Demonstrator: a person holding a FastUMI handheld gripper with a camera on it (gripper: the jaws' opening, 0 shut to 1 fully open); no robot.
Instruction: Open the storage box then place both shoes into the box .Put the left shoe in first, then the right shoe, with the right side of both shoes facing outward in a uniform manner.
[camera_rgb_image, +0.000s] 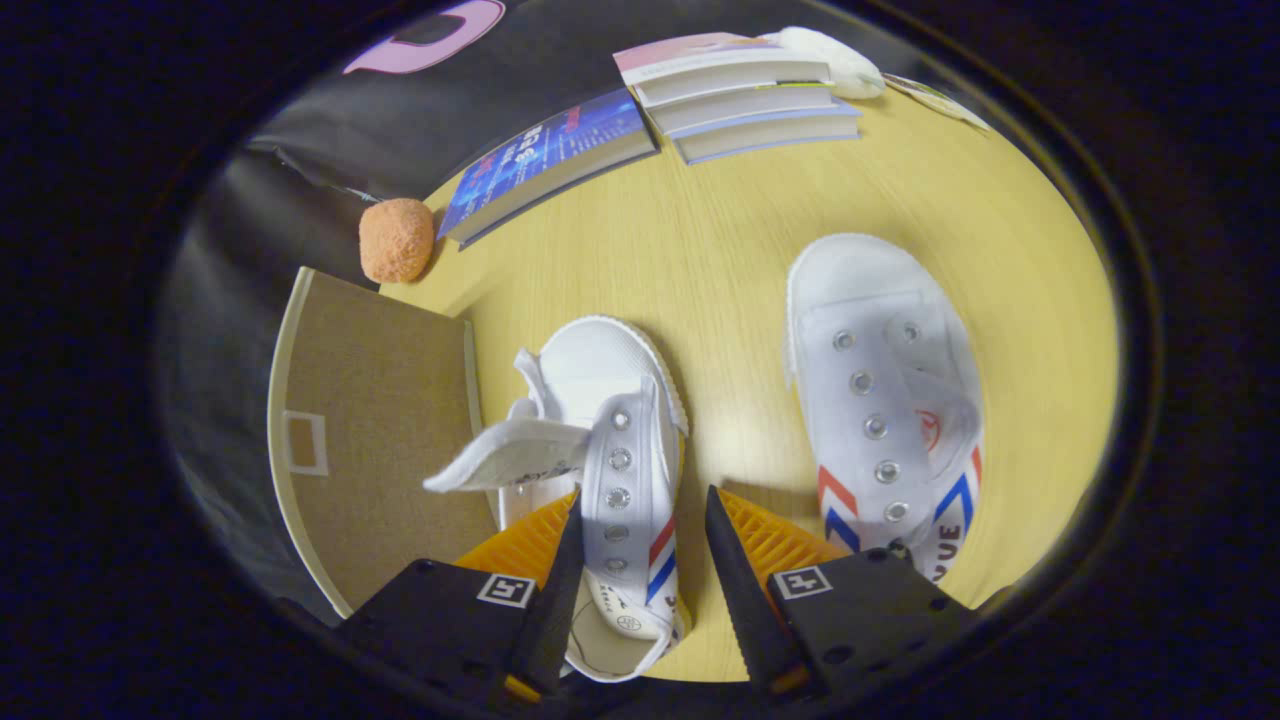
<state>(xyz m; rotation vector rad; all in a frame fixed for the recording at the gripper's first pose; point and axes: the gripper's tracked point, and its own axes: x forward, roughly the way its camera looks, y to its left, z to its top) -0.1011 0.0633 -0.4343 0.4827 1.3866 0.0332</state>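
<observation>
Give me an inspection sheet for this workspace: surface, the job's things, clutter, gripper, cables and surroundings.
Surface: light wooden table, bare in the middle.
Job's things: two white shoes, toes pointing away from the gripper. The near shoe lies between the fingers, its tongue flopped out sideways. The far shoe sits flat, beside and apart from the first. The brown box sits at the table's edge next to the near shoe; whether it is open cannot be told.
Clutter: a blue book and a stack of books at the far side, an orange ball, a white cloth-like lump.
Gripper: gripper open, fingers straddling the near shoe, one finger beside it, the other clear.
Cables: nothing seen.
Surroundings: black cloth wall.
</observation>
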